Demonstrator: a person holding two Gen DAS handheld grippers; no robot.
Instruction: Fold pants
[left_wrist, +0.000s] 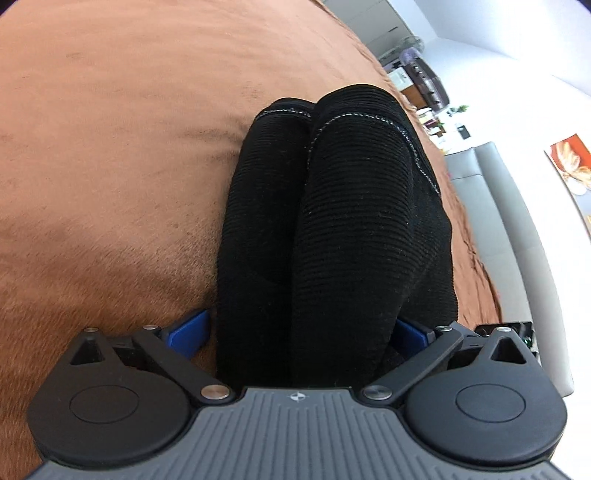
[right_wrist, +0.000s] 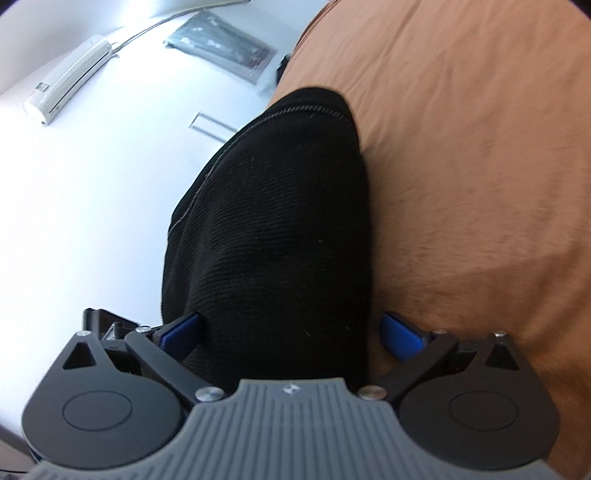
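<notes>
Pants (left_wrist: 332, 229): black ribbed cloth, bunched between the fingers of both grippers and hanging forward from them above the brown bedcover (left_wrist: 110, 147).
Left gripper (left_wrist: 301, 332): blue pads stand wide, cloth fills the gap; a firm clamp I cannot tell.
Right gripper (right_wrist: 291, 332): same, the right pad seems apart from the cloth.
Progress: probably early or middle; no flat, finished fold is visible.
Edges: the bed edge (right_wrist: 295, 48) lies ahead-left of the right fingers.
Room: bare cover to the left of the left fingers.
</notes>
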